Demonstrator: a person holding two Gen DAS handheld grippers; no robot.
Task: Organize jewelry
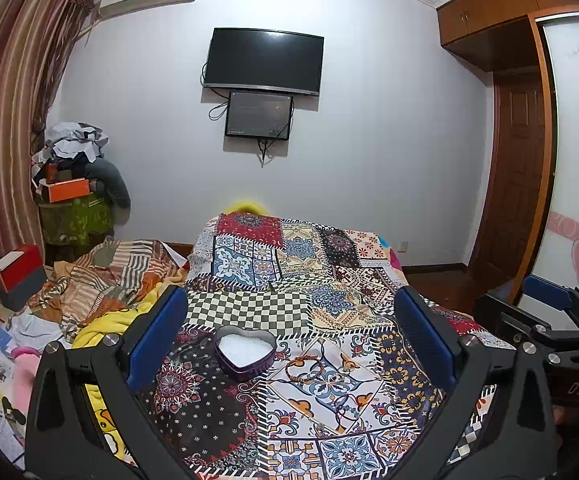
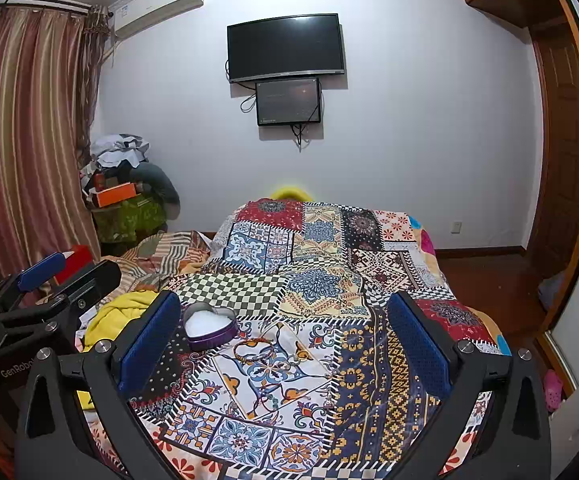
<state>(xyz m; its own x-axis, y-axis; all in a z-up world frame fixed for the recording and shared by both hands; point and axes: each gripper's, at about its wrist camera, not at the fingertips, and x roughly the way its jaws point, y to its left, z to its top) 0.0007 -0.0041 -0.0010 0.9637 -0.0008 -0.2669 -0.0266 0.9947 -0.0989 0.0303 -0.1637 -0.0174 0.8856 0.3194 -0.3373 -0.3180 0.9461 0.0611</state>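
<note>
Left wrist view, left to right. Striped curtain [image 1: 5, 120] at 9 o'clock, heavy folds. Below it a rumpled striped blanket [image 1: 121, 272] and a soft yellow cloth [image 1: 93, 332]. The left gripper [image 1: 291, 344] frames the lower half: matte black arms with blue ribbed pads, jaws released and spread wide, nothing between them.

Centre, on the patchwork bedspread [image 1: 321, 304] — flat printed cotton, squares of floral, checker and tile patterns. The heart-shaped tin [image 1: 245, 354] sits just inside the left pad; purple metal wall, open top, white granular or foam filling. Its lobes face away from the camera, and its point faces the camera.

Just right of the tin, at about 4 o'clock from it, lies a braided cord bracelet [image 1: 304, 368], orange-brown, a flat loop with loose ends trailing to the upper right. It is close to the tin, not touching. A beaded strand [image 1: 347, 410] lies nearer the camera, its long axis running from roughly 11 to 5 o'clock; detail too fine to tell.

At 3 o'clock, the right gripper [image 1: 545, 320] enters from the edge, black with a blue pad.

Right wrist view: right gripper [image 2: 285, 334] jaws likewise released, wide, empty. Tin [image 2: 208, 326] at 10 o'clock, bracelet [image 2: 252, 350] just right of it — a gold ring-like piece [image 2: 303, 356] further right, small and unclear. Black wall television [image 2: 285, 46] at 12 o'clock.
</note>
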